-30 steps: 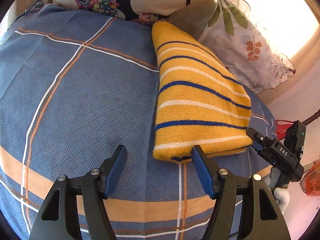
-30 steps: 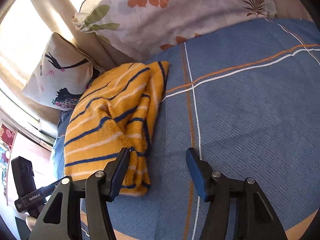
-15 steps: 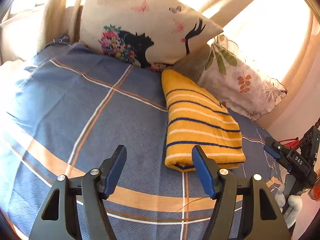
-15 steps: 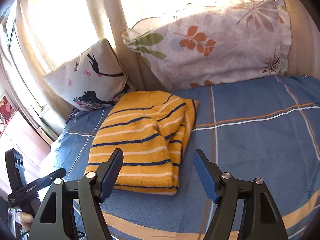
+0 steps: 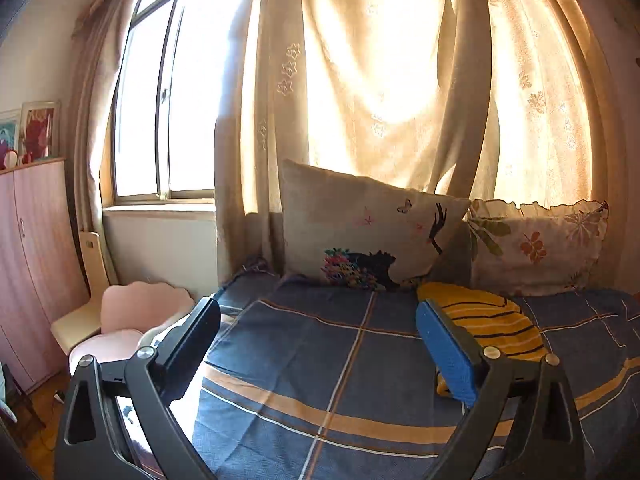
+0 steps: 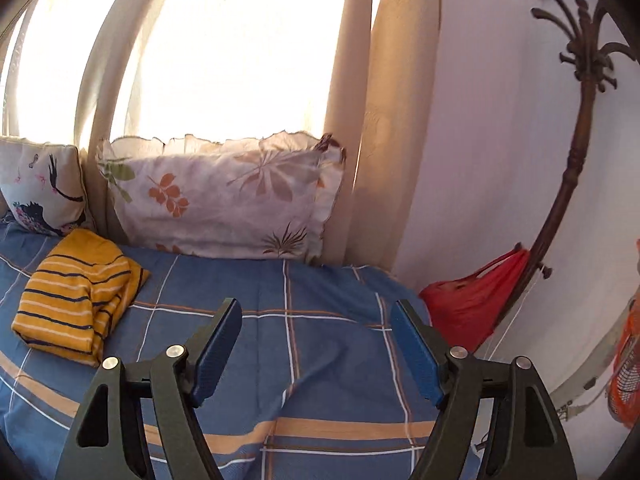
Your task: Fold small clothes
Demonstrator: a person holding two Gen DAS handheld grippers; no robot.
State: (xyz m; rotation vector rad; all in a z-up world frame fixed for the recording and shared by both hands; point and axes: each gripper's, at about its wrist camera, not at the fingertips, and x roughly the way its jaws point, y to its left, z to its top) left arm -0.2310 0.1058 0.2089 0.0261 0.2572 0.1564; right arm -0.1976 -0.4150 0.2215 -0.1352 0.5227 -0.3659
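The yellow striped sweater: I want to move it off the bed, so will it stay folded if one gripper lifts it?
Probably not. The yellow striped sweater looks like soft knit folded in loose layers, so a lifted edge would likely droop and unfold. It seems light. On the bedsheet, pushing would probably bunch it rather than slide it.

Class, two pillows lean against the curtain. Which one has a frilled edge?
The leaf-print pillow, behind the folded yellow striped sweater. The other pillow, showing a dark silhouette, has plain edges.

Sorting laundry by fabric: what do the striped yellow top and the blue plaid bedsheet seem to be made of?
Top: looks like a soft knit, perhaps wool or acrylic; thick rounded folds, matte fuzzy surface. Sheet: likely thin woven cotton or a blend; flat, matte, fine printed weave texture, shallow creases. Fibre cannot be confirmed.
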